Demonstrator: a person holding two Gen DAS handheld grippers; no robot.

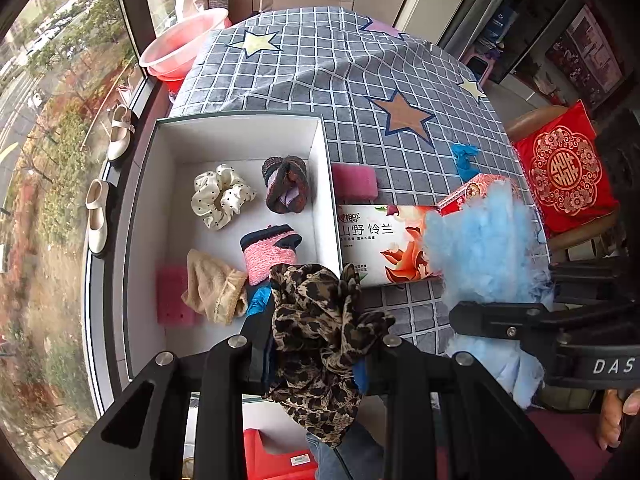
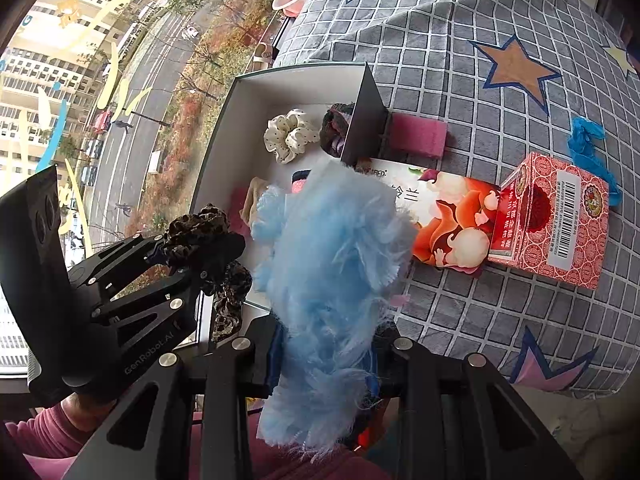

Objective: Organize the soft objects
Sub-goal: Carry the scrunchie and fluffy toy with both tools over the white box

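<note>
Right now my left tongs (image 1: 316, 354) are pinching the leopard-print scrunchie (image 1: 320, 336), which hangs bunched between the fingers with its long axis roughly near to far, its far end over the near right corner of the white box (image 1: 240, 136). From the right wrist view the same scrunchie (image 2: 208, 236) droops below the fingers, and the left tongs (image 2: 200, 254) show at the left of that picture.

My right tongs (image 2: 326, 360) are pressed on the fluffy blue cloth (image 2: 332, 272) — it stands up between the fingers, long axis near to far, and its far end covers part of the box's near right edge. In the left wrist view the blue cloth (image 1: 486, 256) sits right of the box, and the right tongs (image 1: 520, 320) cross in front of it.

Inside the box lie a polka-dot scrunchie (image 1: 220, 196), a dark knitted scrunchie (image 1: 286, 188), a pink and navy sock (image 1: 270, 254), a beige cloth (image 1: 214, 286) and a pink sponge (image 1: 170, 296). A blue scrap (image 1: 258, 300) beside the sock is mostly hidden by my left fingers, so I cannot tell what it is.

On the checked tablecloth (image 1: 400, 60), a second pink sponge (image 1: 354, 182) lies just right of the box wall. Near it lies a floral tissue pack (image 1: 380, 240), its right end hidden by the blue cloth, with a red patterned carton (image 2: 554, 220) touching its right end. A blue glove (image 1: 464, 160) lies farther off.
</note>
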